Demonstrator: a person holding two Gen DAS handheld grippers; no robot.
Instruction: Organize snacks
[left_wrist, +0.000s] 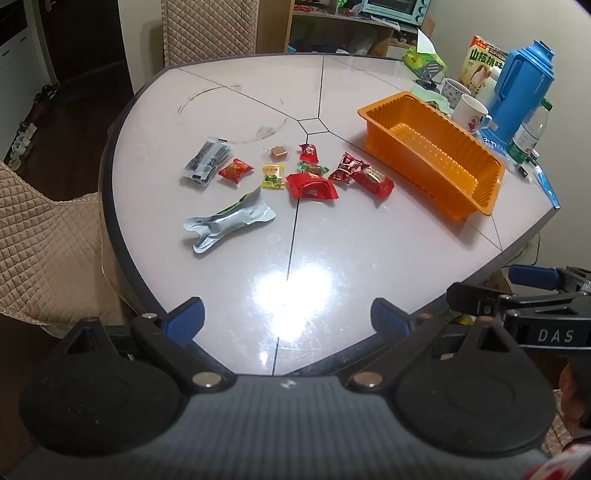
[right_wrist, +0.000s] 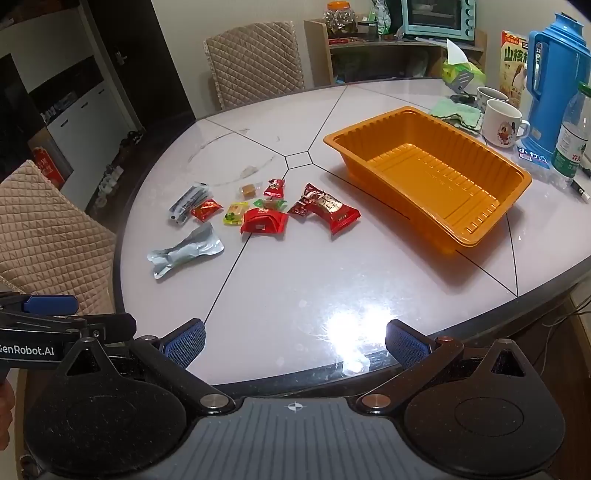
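Snacks (right_wrist: 266, 206) lie scattered mid-table, orange tray (right_wrist: 491, 236) empty toward the right edge to receive them, left gripper (left_wrist: 286, 325) and right gripper (right_wrist: 295, 343) both spread, holding nothing, at the near edge.

Glossy pale table (right_wrist: 295, 280) under lamp glare — quilted chairs (right_wrist: 255, 59) around it, cluttered shelf (right_wrist: 388, 55) behind, dark floor (left_wrist: 74, 122)

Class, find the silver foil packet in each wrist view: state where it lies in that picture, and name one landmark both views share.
Left wrist view: the silver foil packet lies left of centre, nearest the camera of all the snacks.
Right wrist view: the silver foil packet lies at mid-left, near the table's left edge.
Shared landmark: the empty orange tray, off to the right of the snacks in both views.
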